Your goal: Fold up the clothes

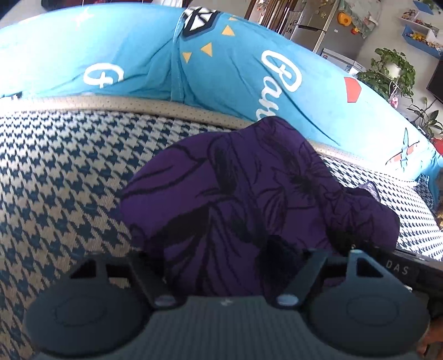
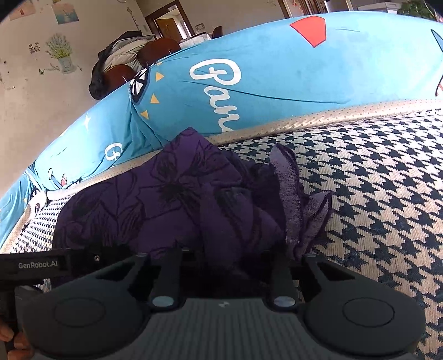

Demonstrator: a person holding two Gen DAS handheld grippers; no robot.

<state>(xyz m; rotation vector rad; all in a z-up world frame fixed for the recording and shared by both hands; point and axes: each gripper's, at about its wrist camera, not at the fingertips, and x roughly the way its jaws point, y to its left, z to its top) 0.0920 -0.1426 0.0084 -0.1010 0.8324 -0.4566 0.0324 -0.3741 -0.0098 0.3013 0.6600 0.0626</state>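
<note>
Purple floral garment [image 1: 238, 193] lies bunched on the houndstooth cushion [image 1: 69, 171], blue pillow [image 1: 133, 52] at twelve o'clock; both grippers [image 1: 229, 263] [image 2: 229, 265] bite into it, grasp unclear; folding barely begun, flattening remains

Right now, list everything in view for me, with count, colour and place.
purple garment: one, purple with black flowers, bunched on the seat in front of both grippers.
seat cover: one, navy and cream houndstooth, under the garment.
blue cushion cover: one, bright blue with white script, behind the seat.
fridge: one, silver, background.
potted plant: one, green, background.
dark jacket: one, over a chair, background.
left gripper: fingers hidden in fabric.
right gripper: fingers hidden in fabric.
</note>
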